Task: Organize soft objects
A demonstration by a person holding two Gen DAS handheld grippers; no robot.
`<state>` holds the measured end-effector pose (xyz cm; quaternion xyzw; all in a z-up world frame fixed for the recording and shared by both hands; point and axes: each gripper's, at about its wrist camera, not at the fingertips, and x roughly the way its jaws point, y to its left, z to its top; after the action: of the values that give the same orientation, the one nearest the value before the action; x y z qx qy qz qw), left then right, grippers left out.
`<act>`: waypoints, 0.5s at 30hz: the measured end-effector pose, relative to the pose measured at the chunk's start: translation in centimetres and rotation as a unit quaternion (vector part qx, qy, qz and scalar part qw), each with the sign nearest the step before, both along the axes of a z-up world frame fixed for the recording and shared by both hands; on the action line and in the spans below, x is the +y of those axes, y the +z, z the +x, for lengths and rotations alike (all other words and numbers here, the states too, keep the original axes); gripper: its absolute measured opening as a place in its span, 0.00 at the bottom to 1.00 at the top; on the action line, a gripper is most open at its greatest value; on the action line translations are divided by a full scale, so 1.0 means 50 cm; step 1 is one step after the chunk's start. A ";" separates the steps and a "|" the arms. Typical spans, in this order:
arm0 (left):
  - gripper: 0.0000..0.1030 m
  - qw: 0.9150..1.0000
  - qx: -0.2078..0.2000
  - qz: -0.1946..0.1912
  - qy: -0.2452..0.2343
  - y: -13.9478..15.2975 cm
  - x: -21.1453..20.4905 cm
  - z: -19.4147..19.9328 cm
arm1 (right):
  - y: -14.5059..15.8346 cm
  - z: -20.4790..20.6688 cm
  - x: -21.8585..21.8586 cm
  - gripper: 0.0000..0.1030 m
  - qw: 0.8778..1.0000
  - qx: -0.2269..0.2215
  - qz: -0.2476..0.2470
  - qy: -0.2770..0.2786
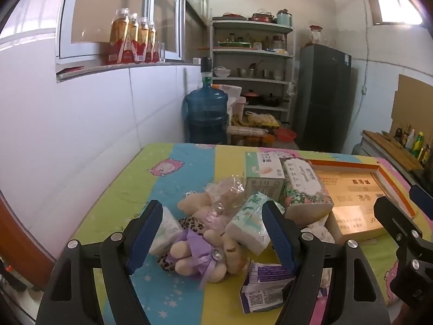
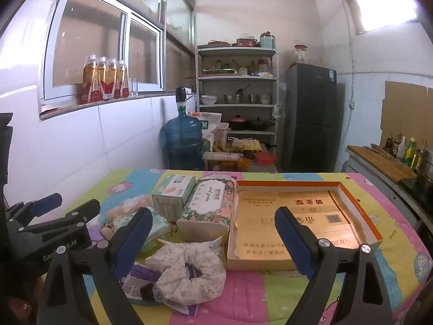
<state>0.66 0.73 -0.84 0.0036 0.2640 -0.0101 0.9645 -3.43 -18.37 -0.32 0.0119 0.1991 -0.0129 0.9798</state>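
Between my left fingers: left gripper (image 1: 211, 237) is spread as wide as it goes, nothing pinched. The plush bears (image 1: 205, 246) in purple bows sit in the gap on the tablecloth (image 1: 167, 178), not touched as far as I can tell.
Left finger pads: the blue pad (image 1: 144, 237) on the left stands just in front of a small tissue pack (image 1: 165, 233); the pad on the right overlaps a white tissue pack (image 1: 247, 226), contact I can't call.
Below the right-hand pad: a purple-printed pack (image 1: 263, 284) lying flat.
Past the left fingertips: a green box (image 1: 263, 174) and a floral tissue pack (image 1: 304, 187), side by side.
Between my right fingers: right gripper (image 2: 213, 237) also wide apart and holding nothing. A floral scrunchie (image 2: 189, 273) lies in the gap, nearer the left-hand pad.
Right finger pads: the right-hand one (image 2: 295, 241) hangs over the open orange-rimmed box (image 2: 360, 205), which has only flat cards in it.
Off to the side: each gripper shows up at the edge of the other's view.
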 end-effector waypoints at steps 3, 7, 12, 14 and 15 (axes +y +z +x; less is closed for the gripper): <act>0.76 1.000 0.000 -0.001 0.000 -0.002 -0.002 0.002 | -0.002 0.000 0.003 0.89 1.000 0.000 -0.001 0.002; 0.76 1.000 0.000 0.002 0.000 -0.002 0.000 0.004 | -0.004 0.002 0.004 0.89 1.000 0.001 -0.001 0.004; 0.76 1.000 -0.001 0.005 -0.001 -0.004 -0.001 0.006 | -0.002 0.002 0.007 0.89 1.000 0.001 -0.001 0.004; 0.76 1.000 -0.001 0.005 -0.001 -0.003 -0.001 0.005 | 0.000 0.003 0.007 0.89 1.000 0.001 -0.002 0.004; 0.76 1.000 -0.002 0.005 -0.001 -0.003 -0.001 0.005 | -0.001 0.003 0.008 0.89 1.000 0.001 -0.002 0.004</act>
<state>0.93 0.71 -0.99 0.0089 0.2619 -0.0094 0.9650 -3.28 -17.97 -0.35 0.0093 0.1997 -0.0096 0.9798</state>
